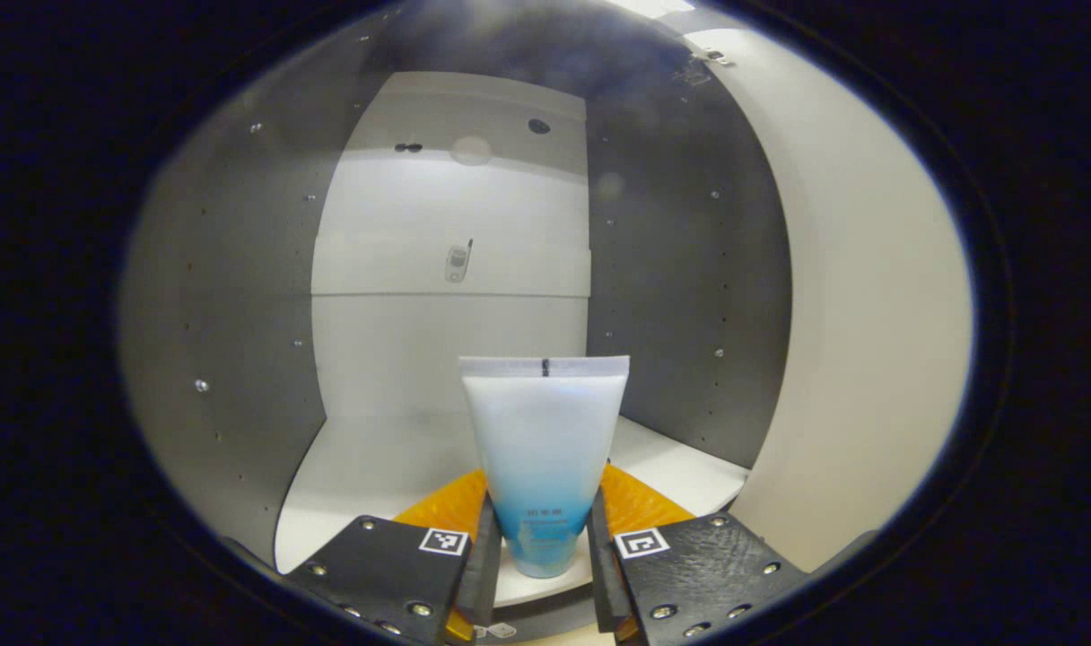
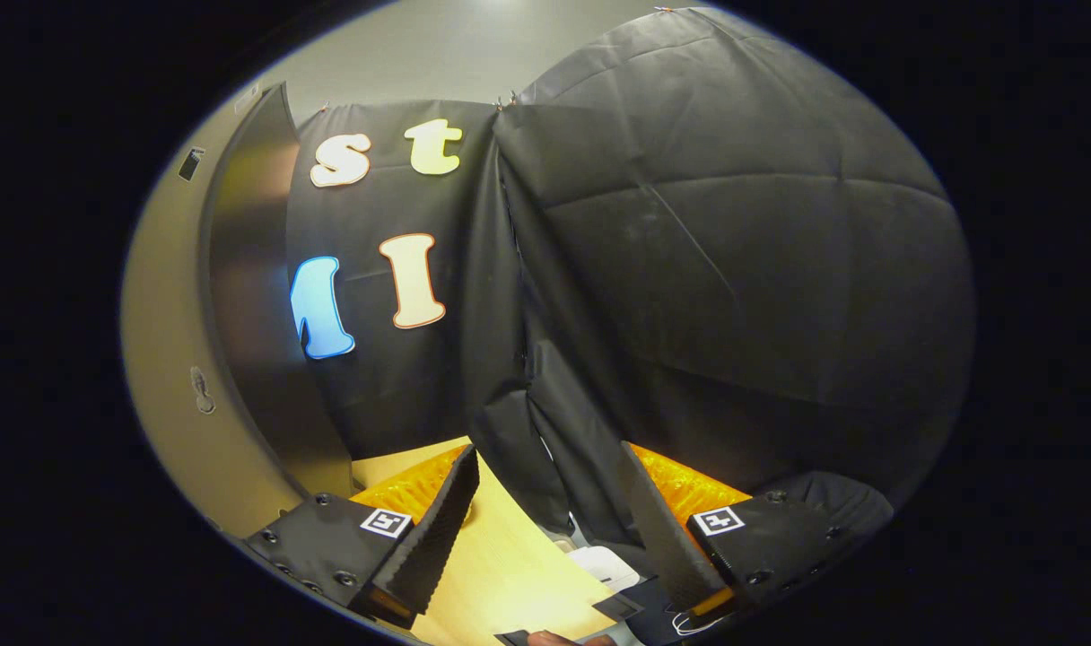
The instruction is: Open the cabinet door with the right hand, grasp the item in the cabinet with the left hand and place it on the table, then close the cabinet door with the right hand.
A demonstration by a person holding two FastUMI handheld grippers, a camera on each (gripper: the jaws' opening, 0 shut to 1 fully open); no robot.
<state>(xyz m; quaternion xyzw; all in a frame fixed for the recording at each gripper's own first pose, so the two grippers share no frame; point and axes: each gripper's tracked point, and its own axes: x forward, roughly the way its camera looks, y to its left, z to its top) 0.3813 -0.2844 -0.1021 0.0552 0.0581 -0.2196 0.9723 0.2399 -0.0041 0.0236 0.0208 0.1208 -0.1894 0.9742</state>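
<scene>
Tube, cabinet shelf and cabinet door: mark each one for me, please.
tube (image 1: 544,449), left gripper view, on the middle of its pale body.
cabinet shelf (image 1: 366,467), left gripper view, on bare white floor left of the tube.
cabinet door (image 2: 249,296), right gripper view, on its dark edge face.

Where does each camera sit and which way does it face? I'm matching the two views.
Left gripper view: rides on the left tool, looking into the open cabinet at a tube standing between its two fingers.
Right gripper view: rides on the right tool, fingers apart, facing the booth's cloth wall over the table, cabinet door at left.
Shared: I cannot match anything for certain; probably the cabinet.
</scene>
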